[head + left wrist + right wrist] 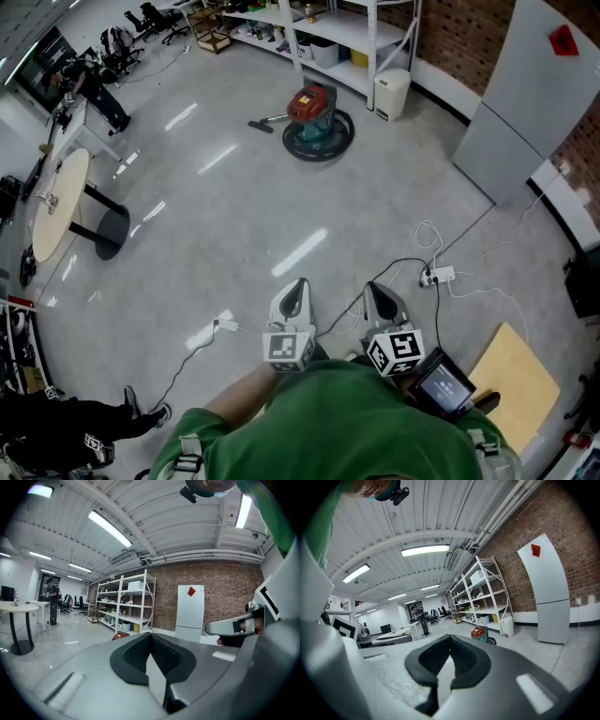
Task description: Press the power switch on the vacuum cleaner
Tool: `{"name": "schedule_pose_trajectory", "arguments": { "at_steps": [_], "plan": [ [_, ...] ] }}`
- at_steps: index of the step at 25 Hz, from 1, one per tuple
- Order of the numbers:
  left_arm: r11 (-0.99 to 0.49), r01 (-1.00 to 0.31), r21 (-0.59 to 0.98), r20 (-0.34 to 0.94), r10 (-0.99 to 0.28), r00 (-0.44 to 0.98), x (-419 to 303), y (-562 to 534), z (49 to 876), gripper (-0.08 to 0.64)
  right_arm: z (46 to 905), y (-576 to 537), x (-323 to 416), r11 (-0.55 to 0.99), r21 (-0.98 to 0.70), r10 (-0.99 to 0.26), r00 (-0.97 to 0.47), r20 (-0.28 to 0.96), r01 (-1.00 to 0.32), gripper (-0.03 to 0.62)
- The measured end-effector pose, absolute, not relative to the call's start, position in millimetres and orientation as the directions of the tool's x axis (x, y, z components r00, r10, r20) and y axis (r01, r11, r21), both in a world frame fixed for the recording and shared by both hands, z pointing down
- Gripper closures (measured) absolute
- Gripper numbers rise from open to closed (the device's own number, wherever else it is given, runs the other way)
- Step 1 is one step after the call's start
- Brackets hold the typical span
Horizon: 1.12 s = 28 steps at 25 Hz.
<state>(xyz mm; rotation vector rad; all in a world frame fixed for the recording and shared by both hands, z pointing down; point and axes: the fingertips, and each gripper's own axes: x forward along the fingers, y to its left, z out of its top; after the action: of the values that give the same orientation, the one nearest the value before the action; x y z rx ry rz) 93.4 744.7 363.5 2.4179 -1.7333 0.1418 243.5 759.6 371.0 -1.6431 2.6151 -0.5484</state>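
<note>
The vacuum cleaner [314, 117] is a red canister on a teal round base, with a hose lying to its left. It stands on the floor far ahead, near the shelves. It shows small in the right gripper view [480, 633], and only its red top [120, 636] peeks over the jaws in the left gripper view. My left gripper [298, 285] and right gripper [373, 290] are held close to my body, side by side and pointing forward. Both are shut with nothing between their jaws, and several metres of floor separate them from the vacuum.
A white shelving rack [319, 37] and a white bin [391, 94] stand behind the vacuum. A white fridge [530, 94] stands at the right. A power strip [439, 276] with cables lies just ahead on the right. A round table [56, 202] is at the left, and a person [52, 599] stands far off.
</note>
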Motion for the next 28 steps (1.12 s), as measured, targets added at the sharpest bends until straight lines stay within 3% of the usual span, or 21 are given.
{"name": "schedule_pose_trajectory", "arguments": {
  "at_steps": [13,28],
  "plan": [
    [-0.352,-0.924,0.148,0.112,-0.923,0.369,18,619,365,0.554,363,637,173,0.364,-0.225,-0.887,-0.410,0.213,-0.904,0.589],
    [-0.267,-0.947,0.179,0.139,-0.946,0.293,-111,506,379,0.554,366,510,56,0.416,-0.168,-0.854,-0.447,0.266,-0.894,0.591]
  ]
}}
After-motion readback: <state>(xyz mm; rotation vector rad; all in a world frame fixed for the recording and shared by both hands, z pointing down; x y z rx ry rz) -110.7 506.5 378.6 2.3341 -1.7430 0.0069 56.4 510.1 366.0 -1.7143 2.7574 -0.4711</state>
